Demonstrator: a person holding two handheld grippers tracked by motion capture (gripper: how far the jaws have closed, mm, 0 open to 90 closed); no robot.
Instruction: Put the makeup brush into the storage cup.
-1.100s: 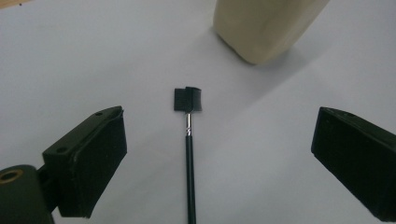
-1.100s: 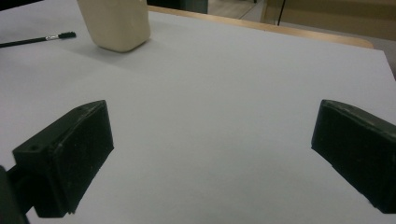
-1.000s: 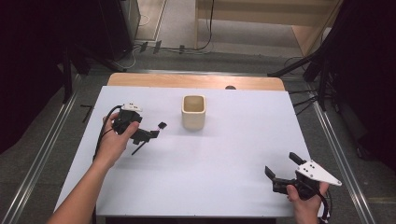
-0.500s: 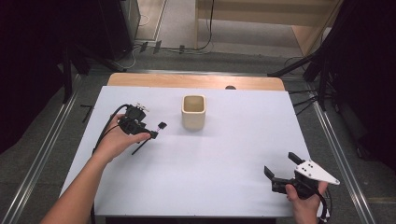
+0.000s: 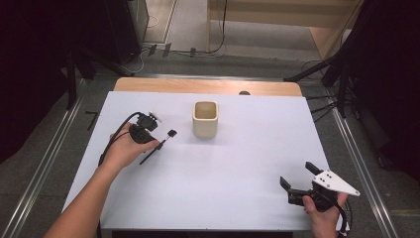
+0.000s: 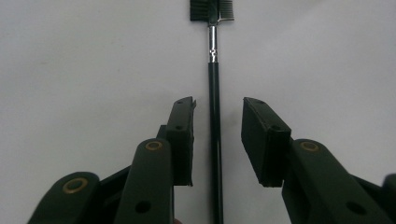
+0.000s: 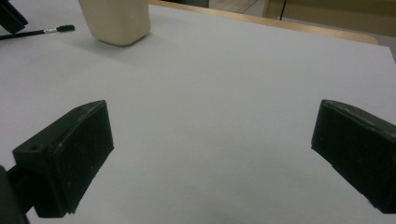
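Left gripper (image 5: pixel 157 144), held in the person's left hand (image 5: pixel 126 148), sits low over the left-middle of the table. Its jaws have just been closing and now straddle the thin black handle of a brow brush (image 6: pixel 214 116); in the left gripper view a narrow gap shows on each side of the handle, so the pads are not pressing on it yet. Brush lies flat on the sheet, comb-and-bristle head (image 5: pixel 172 133) pointing toward the far right, toward the cup.

Right gripper (image 5: pixel 298 182), in the right hand (image 5: pixel 324 213) at the near right corner, jaws spread wide with nothing between them; grey three-cornered plate on top. Right gripper view looks across bare sheet to the cup (image 7: pixel 116 18) and the brush tip (image 7: pixel 58 29) at far left.

Surface: a pale, white-lilac sheet (image 5: pixel 237 168) covers nearly the whole table, smooth and matte, faint shadows under the cup and the hands. A strip of bare wood tabletop (image 5: pixel 208 85) shows along the far edge. Cream square-mouthed cup (image 5: pixel 205 119) stands upright, centre-far, just to the right of the brush head, apart from it.

Room: dim. Grey floor around the table, metal rails (image 5: pixel 44 163) along both sides, black cables (image 5: pixel 223 29) trailing on the floor beyond, light wooden furniture (image 5: pixel 277 15) at the far right, dark stands and drapes at both flanks.
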